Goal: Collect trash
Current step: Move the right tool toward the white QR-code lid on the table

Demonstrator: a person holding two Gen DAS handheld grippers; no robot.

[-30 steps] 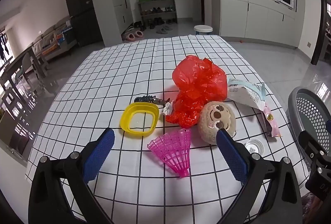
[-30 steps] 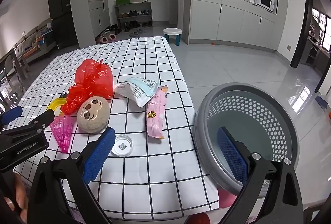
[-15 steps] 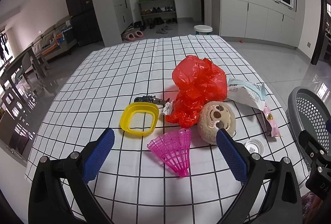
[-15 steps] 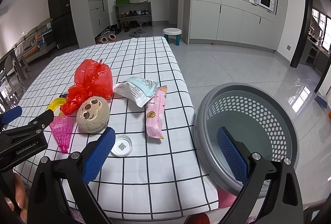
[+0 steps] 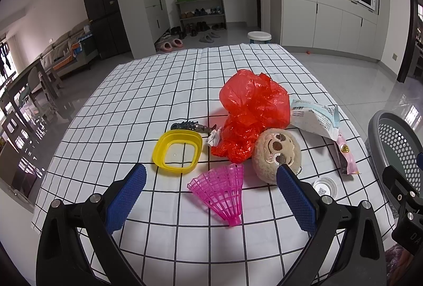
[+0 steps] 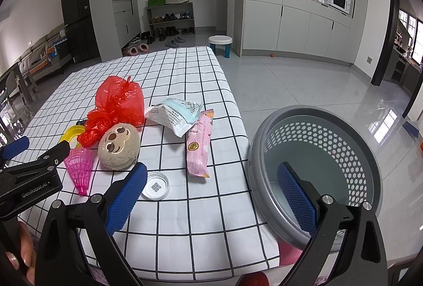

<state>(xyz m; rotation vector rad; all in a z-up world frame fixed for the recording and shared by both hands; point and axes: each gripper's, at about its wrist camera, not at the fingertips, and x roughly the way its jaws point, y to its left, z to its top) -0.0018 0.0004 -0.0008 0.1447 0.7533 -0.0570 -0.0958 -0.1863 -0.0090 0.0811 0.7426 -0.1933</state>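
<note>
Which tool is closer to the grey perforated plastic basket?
Right. The right tool hangs open at the grey perforated plastic basket, one finger over its rim. The left tool, also open, sits over the table by the pink shuttlecock.

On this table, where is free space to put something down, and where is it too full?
Free: the far half of the checked tablecloth beyond the red plastic bag, and the near strip before the pink shuttlecock. Crowded: the cluster from yellow lid through plush toy to pink wrapper.
</note>
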